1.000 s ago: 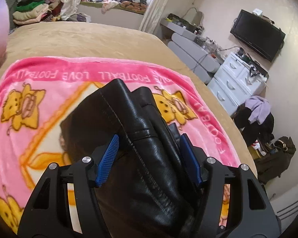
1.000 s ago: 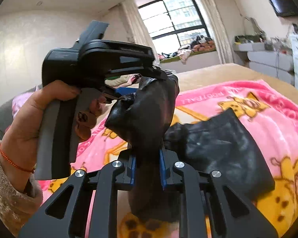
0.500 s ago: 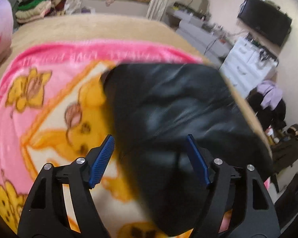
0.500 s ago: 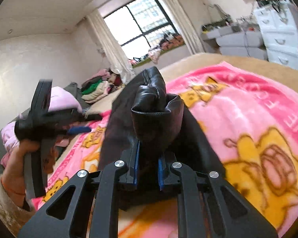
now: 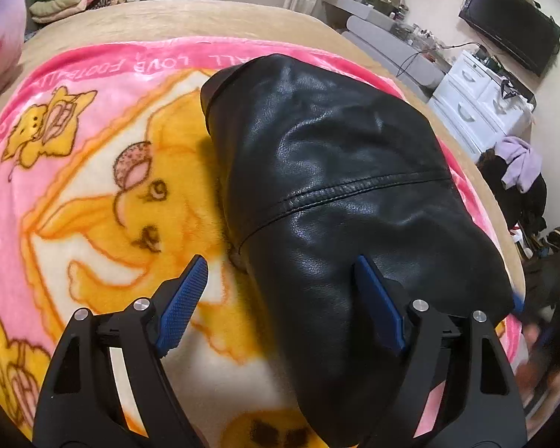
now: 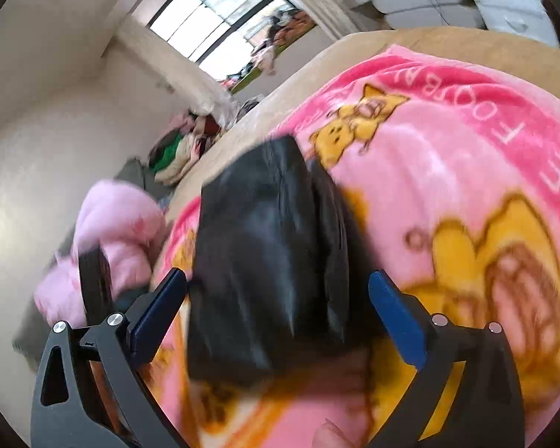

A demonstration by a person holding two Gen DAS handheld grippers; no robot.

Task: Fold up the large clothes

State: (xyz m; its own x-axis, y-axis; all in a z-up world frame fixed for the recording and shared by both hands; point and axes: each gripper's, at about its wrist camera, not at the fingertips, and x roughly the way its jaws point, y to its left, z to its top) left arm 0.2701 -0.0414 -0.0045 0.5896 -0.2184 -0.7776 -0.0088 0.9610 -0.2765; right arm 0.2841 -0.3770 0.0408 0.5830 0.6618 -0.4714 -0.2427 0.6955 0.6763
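A: Left wrist view first. We saw the left gripper point(image 5: 280, 298) with its blue pads spread wide, nothing pinched between them. Far left, the pink cartoon blanket point(image 5: 74, 194) covered the tan bed point(image 5: 168, 15).

B: And the jacket?

A: We logged the black leather jacket point(image 5: 336, 194) as a folded bundle lying on the blanket, right of the yellow cartoon figure. Its near end sat between the left gripper's fingers, closer to the right pad point(image 5: 377, 302); contact with that pad we couldn't confirm. Further right we noted a white dresser point(image 5: 478, 108) and a wall TV point(image 5: 511, 26).

B: Right wrist view?

A: Blurry. From the left we had a pink quilt point(image 6: 112, 231), then a clothes pile point(image 6: 175, 156) by the wall. The right gripper point(image 6: 276, 313) was also wide apart, holding nothing. The jacket point(image 6: 265, 261) lay on the blanket point(image 6: 448, 186) between its fingers, apart from both pads as far as we could tell.
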